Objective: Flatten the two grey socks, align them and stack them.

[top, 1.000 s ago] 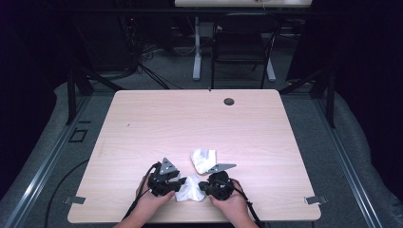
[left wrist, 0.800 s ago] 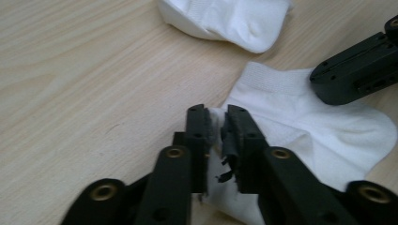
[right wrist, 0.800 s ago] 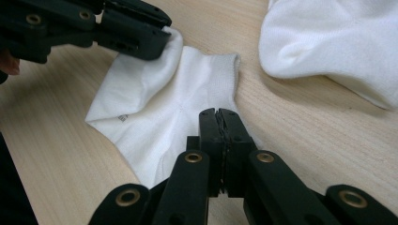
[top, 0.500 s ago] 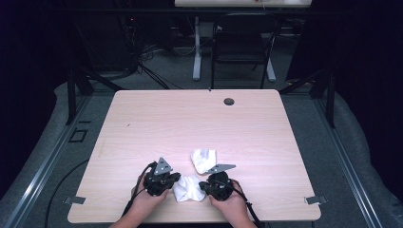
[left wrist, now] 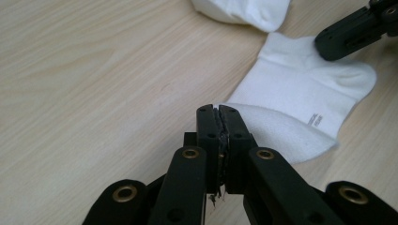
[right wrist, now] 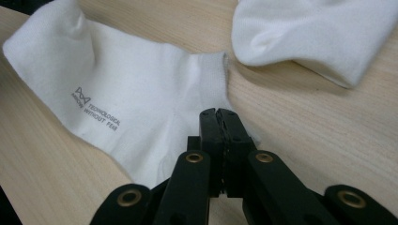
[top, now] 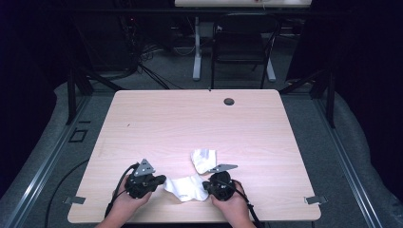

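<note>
sock (right wrist: 141,93): white knit cloth, matt, printed lettering
table (top: 190,123): pale wood-grain, smooth
right gripper (right wrist: 220,115): black matt plastic, brass rivets

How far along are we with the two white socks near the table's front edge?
Done: both grippers are clamped on opposite ends of the near sock, left gripper and right gripper. In hand: that sock lies spread between them. Left: the second sock lies crumpled and untouched beyond it, probably still to be dealt with.

"TECHNOLOGICAL WITHOUT FEAR" under a small logo on the white sock (right wrist: 117,93)
</note>
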